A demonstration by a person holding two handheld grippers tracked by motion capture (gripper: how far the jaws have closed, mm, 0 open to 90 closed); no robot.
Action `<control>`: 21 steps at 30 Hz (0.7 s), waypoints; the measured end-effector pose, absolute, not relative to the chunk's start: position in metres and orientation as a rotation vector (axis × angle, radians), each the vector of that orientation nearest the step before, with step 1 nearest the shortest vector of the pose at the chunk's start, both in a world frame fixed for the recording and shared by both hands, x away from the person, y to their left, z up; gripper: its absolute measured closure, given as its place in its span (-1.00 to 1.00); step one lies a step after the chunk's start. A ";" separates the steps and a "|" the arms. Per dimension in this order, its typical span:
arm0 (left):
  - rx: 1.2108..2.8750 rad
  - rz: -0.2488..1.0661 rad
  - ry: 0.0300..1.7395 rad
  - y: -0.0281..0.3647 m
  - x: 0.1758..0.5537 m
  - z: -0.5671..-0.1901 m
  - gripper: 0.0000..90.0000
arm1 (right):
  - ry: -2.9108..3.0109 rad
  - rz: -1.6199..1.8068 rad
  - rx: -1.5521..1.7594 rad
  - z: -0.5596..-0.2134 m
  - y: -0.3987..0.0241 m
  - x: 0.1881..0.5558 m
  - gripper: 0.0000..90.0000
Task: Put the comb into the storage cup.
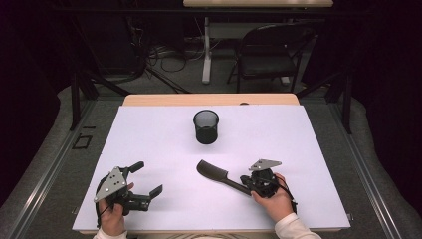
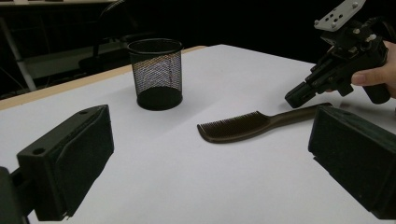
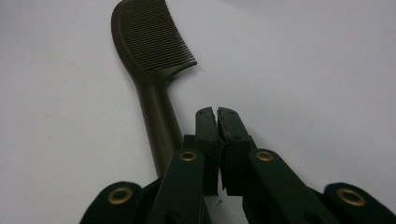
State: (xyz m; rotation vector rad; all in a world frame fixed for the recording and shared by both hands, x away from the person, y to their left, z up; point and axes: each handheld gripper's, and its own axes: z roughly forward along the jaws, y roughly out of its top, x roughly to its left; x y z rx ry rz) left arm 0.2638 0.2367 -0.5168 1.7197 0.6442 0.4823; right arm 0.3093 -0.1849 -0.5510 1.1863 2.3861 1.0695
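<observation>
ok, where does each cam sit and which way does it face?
High view: above the person's side, looking forward and down at the white table; both hands show.
Left gripper view: on the left gripper, jaws wide, facing the black mesh cup.
Right gripper view: on the right gripper, jaws shut.
All share the dark brown plastic comb.

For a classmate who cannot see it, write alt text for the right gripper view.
The right gripper, jaws shut and empty, sits just right of the handle of a dark comb lying flat on the white table. The comb's toothed head points away.
</observation>
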 end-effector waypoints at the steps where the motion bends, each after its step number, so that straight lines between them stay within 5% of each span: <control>1: 1.719 0.482 0.645 0.237 0.264 -0.517 -0.99 | 2.383 1.072 1.185 -0.551 -0.185 0.309 0.94; 21: 1.719 0.481 0.649 0.237 0.264 -0.517 -0.99 | 2.333 1.157 1.153 -0.537 -0.185 0.307 0.41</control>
